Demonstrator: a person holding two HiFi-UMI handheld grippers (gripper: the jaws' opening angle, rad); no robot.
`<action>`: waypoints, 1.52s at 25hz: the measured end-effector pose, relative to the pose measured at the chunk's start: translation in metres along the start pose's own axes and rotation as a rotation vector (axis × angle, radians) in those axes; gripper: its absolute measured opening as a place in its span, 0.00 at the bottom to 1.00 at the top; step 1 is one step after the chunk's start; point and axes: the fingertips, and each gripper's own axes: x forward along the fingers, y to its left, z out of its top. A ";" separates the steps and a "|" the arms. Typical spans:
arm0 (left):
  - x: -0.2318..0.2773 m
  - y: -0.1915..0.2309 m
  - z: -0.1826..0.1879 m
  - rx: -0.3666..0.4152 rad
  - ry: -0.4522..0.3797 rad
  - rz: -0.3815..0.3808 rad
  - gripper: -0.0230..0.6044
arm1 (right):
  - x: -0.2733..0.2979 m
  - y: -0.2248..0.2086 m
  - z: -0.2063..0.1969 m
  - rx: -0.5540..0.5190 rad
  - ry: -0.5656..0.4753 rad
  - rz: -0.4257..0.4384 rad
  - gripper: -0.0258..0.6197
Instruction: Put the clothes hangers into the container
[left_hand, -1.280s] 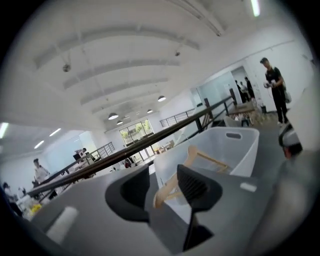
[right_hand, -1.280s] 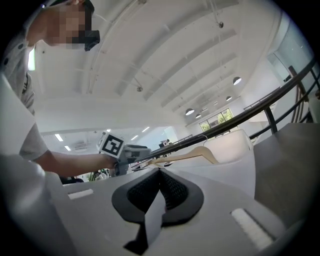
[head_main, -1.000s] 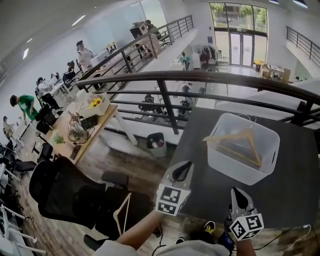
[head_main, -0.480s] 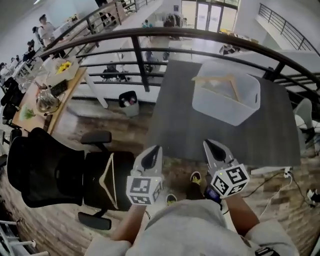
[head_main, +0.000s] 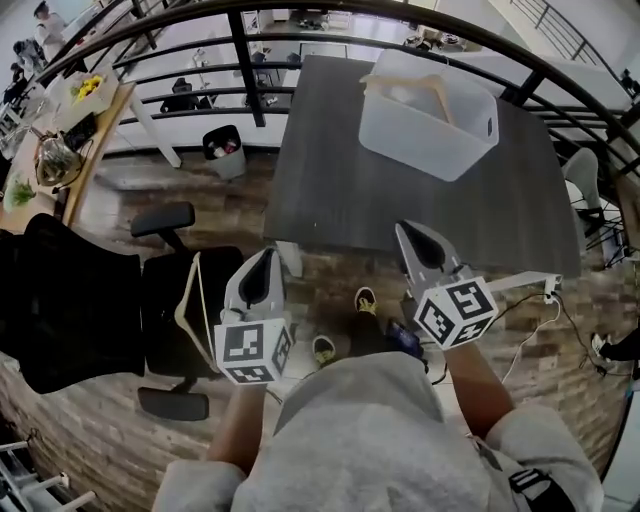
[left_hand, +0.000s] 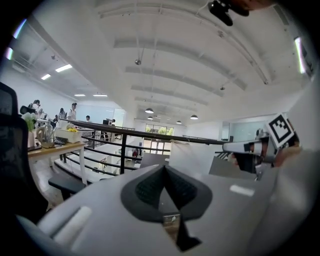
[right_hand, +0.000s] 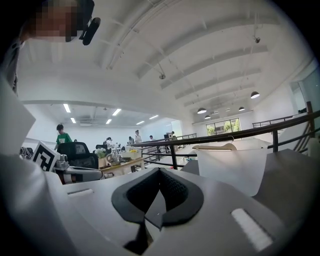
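- I see one hanger (head_main: 418, 84) of pale wood lying across the top of the container (head_main: 425, 140), tilted, with its upper part over the rim.
- The container is a white translucent tub by the far edge of the counter (head_main: 340, 190). The right gripper view shows the same tub (right_hand: 235, 167) with the hanger (right_hand: 220, 146) along its rim.
- A second hanger (head_main: 188, 290) lies on the seat of a black chair (head_main: 70, 300), off the counter's near left corner.
- My left gripper (head_main: 265, 260) hangs just beside that seat, near the second hanger but not touching it. In its own view the fingers (left_hand: 150, 189) are pressed together with nothing between them.
- My right gripper (head_main: 405, 232) sits at the counter's near edge, well apart from the container. Its fingers (right_hand: 172, 192) are closed too, and empty.
- Both grippers point toward the counter, above a brick-patterned floor (head_main: 330, 290).
- A black railing (head_main: 240, 45) runs past the counter's far edge.
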 end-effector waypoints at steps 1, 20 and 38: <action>-0.002 0.001 0.000 -0.010 -0.004 0.000 0.05 | 0.001 0.003 0.001 -0.002 0.000 0.006 0.04; -0.190 0.117 -0.052 -0.133 0.004 0.560 0.15 | 0.059 0.226 -0.037 -0.080 0.138 0.594 0.04; -0.281 0.162 -0.092 -0.245 0.026 0.898 0.31 | 0.048 0.380 -0.063 -0.181 0.199 1.076 0.04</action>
